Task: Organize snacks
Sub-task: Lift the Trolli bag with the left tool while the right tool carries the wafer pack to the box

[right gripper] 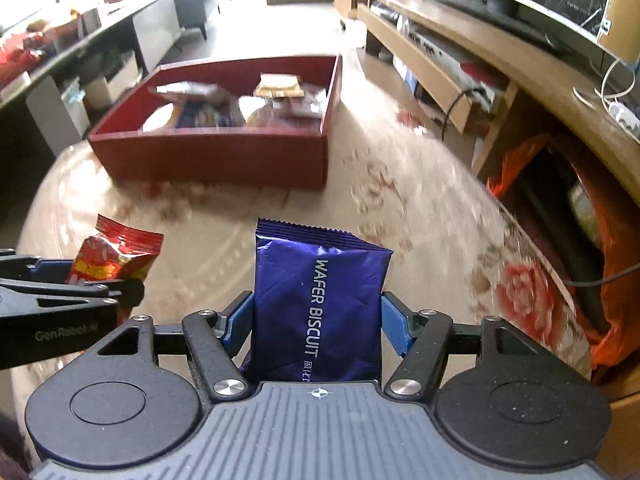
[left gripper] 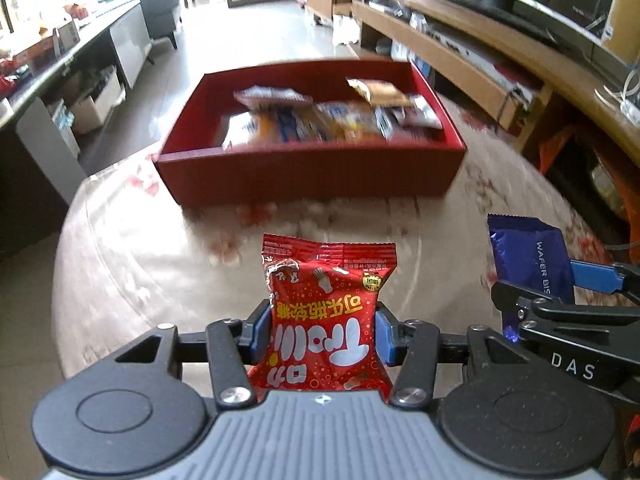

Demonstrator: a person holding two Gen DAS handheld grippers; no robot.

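My left gripper (left gripper: 322, 330) is shut on a red candy packet (left gripper: 326, 312) and holds it above the table. My right gripper (right gripper: 318, 322) is shut on a blue wafer biscuit packet (right gripper: 316, 304). Each packet also shows in the other view: the blue one at the right of the left wrist view (left gripper: 528, 258), the red one at the left of the right wrist view (right gripper: 114, 254). Ahead stands an open red box (left gripper: 308, 172) that holds several snack packets (left gripper: 320, 118). The box also shows in the right wrist view (right gripper: 208, 158).
The box sits on a round table with a floral cloth (left gripper: 132, 264). A long wooden TV cabinet (left gripper: 460, 52) runs along the right. A low bench with boxes (left gripper: 80, 60) stands at the left. An orange bag (right gripper: 612, 240) lies beside the table at the right.
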